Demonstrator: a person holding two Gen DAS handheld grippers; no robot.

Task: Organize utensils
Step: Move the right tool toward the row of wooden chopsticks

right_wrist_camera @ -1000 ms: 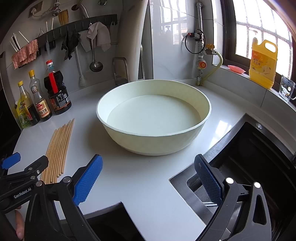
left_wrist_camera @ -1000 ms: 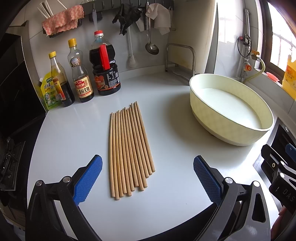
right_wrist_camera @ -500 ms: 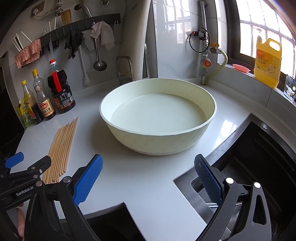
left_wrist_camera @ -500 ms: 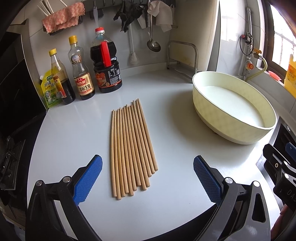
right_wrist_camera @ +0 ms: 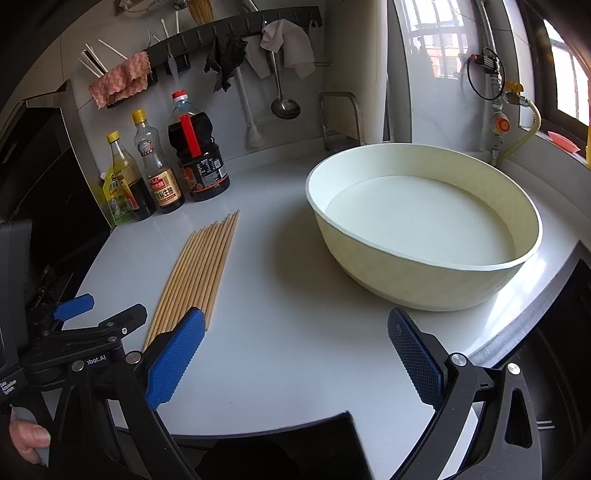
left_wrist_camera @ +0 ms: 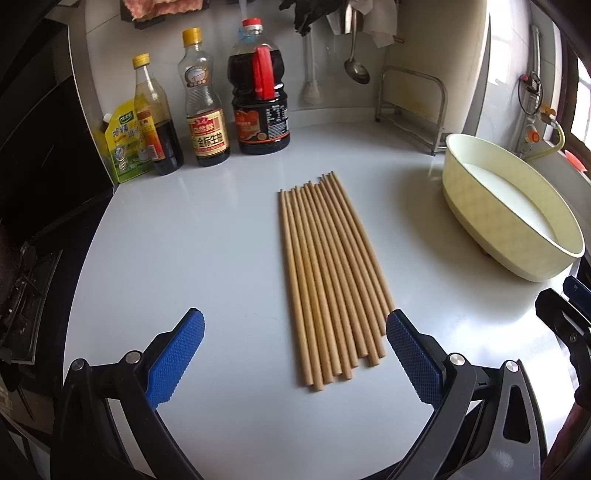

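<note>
The chopsticks (left_wrist_camera: 328, 280) lie flat on the white surface (left_wrist_camera: 184, 251), side by side in one neat row, touching each other. Their thin tips point toward the wall and their thick ends point toward the left claw (left_wrist_camera: 295, 363). This claw is open and empty, and it hangs above the surface just before the thick ends; its right pad (left_wrist_camera: 413, 363) is just beside the outermost chopstick. I cannot tell if they touch.

To the right of the chopsticks, apart from them, stands a wide cream basin (right_wrist_camera: 424, 273). It is upright, and nothing lies inside it. The right claw (right_wrist_camera: 295, 363) is also open and empty, above the surface between the chopsticks and the basin, near the front edge. Its left pad (right_wrist_camera: 173, 363) covers the near ends of some chopsticks in the right wrist view.

Behind the chopsticks, at the wall, three bottles (left_wrist_camera: 207, 99) stand upright in a row, with a green pouch (left_wrist_camera: 123, 144) at their left. A ladle (right_wrist_camera: 282, 92) and cloths (right_wrist_camera: 284, 48) hang on a rail (right_wrist_camera: 236, 29) above them. At the right edge of the surface a dark sink (right_wrist_camera: 554, 350) begins.
</note>
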